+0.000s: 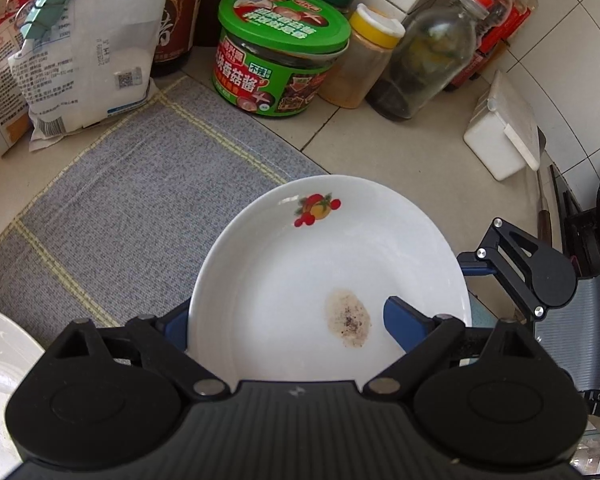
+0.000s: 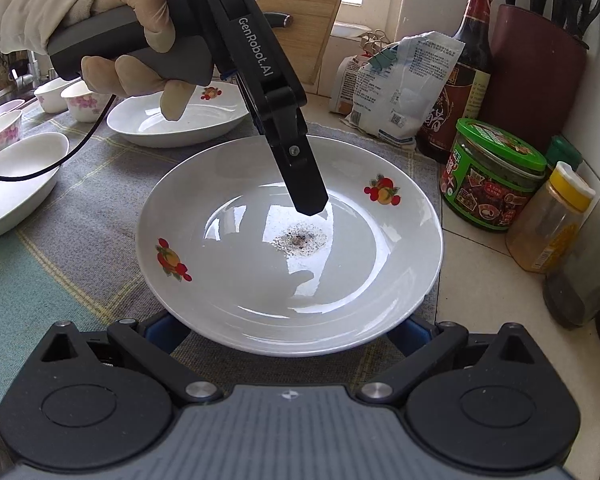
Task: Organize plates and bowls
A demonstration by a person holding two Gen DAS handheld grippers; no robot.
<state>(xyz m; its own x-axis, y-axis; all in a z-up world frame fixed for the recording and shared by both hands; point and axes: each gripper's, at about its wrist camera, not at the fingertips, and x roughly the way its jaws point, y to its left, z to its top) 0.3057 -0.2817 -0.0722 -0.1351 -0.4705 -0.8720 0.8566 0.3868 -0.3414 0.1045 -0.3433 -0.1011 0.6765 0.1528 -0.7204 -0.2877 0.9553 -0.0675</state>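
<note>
Finds the white plate (image 2: 260,280) on the desk (image 1: 400,148), just short of the green-lidded jar (image 1: 276,52), a stain at its middle. Straddles its near rim with the left gripper (image 1: 284,308), spread wide and clamping nothing: one finger (image 1: 404,320) over the plate's inside, the other hidden behind the rim. Tucks the fingertips of the right gripper (image 2: 290,332) under the rim; cannot tell whether gripping.
</note>
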